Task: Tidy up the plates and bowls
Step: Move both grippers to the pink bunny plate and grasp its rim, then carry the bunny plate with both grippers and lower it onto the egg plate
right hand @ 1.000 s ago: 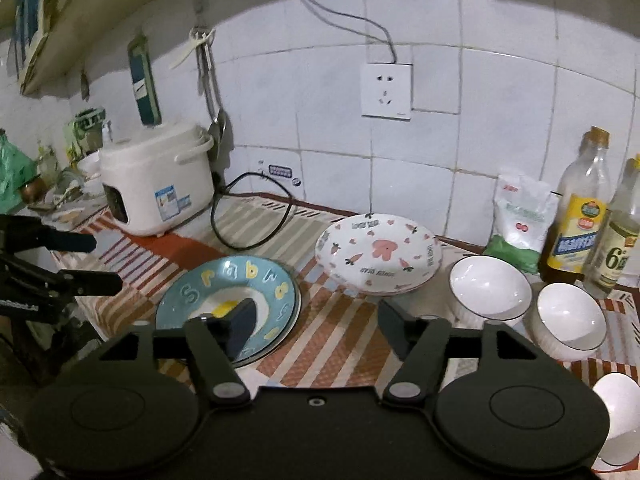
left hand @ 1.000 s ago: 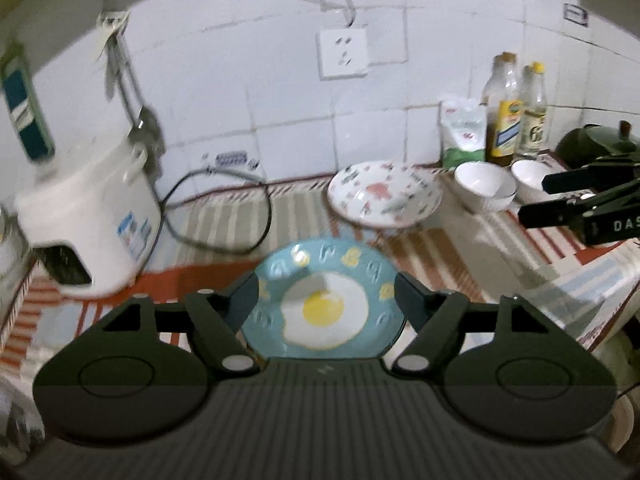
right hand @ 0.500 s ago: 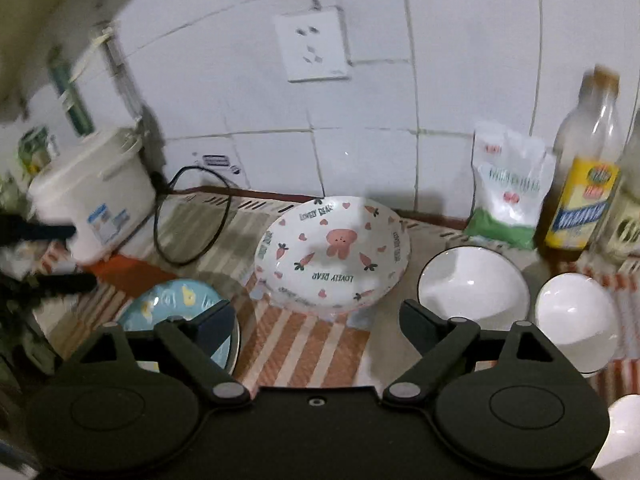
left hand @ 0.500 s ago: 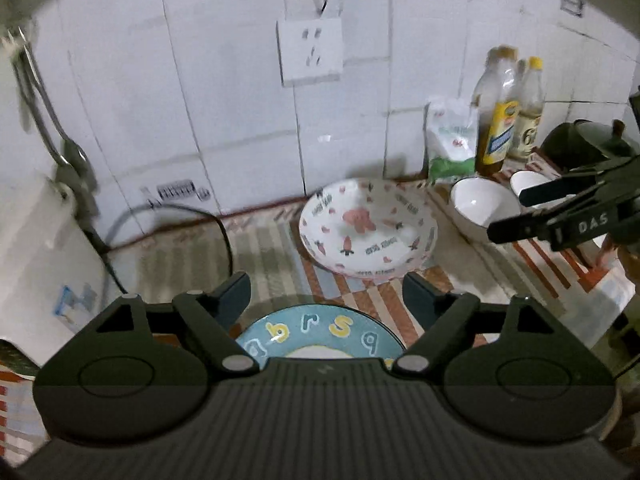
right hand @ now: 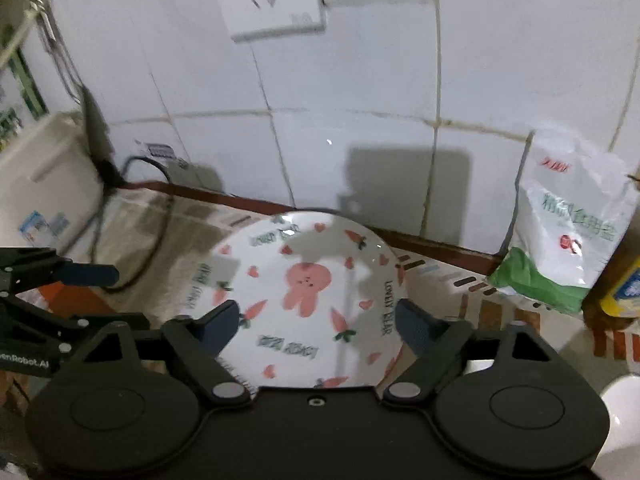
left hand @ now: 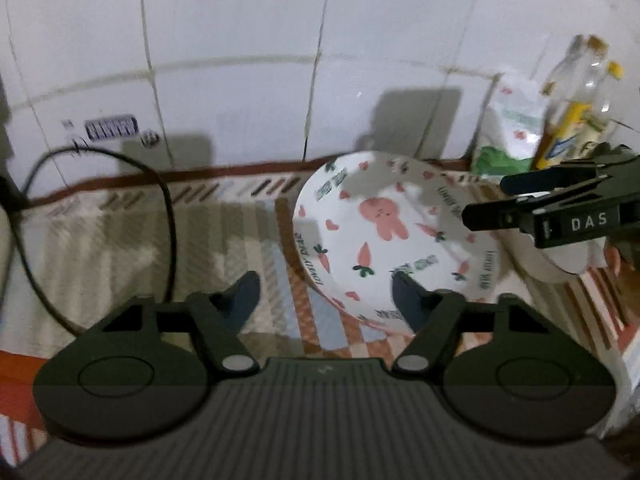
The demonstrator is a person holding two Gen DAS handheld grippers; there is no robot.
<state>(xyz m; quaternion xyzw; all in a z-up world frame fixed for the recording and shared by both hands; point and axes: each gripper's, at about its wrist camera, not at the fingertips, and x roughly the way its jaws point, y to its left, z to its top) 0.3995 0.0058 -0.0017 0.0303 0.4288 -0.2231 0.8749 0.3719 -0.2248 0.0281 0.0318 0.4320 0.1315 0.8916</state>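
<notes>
A white rabbit-and-carrot plate (left hand: 392, 236) (right hand: 308, 292) lies on the striped cloth close to the tiled wall. In the left wrist view my left gripper (left hand: 324, 296) hovers at the plate's near-left rim, jaws closing, its right finger over the plate and its left one over the cloth. My right gripper (right hand: 316, 320) hangs above the plate's near half, jaws closing, pads off it. Each gripper shows in the other's view: the right one (left hand: 496, 198) over the plate's right edge, the left one (right hand: 92, 300) at its left. A white bowl (left hand: 560, 264) sits behind the right gripper.
A white rice cooker (right hand: 40, 184) stands at the left, its black cable (left hand: 168, 216) looping over the cloth. A salt bag (right hand: 568, 232) and oil bottles (left hand: 568, 120) line the wall at the right. Another white bowl (right hand: 624, 420) sits at the bottom right.
Both grippers have moved forward and down to the rabbit plate. The blue egg plate has dropped out of both views. The left jaws have narrowed.
</notes>
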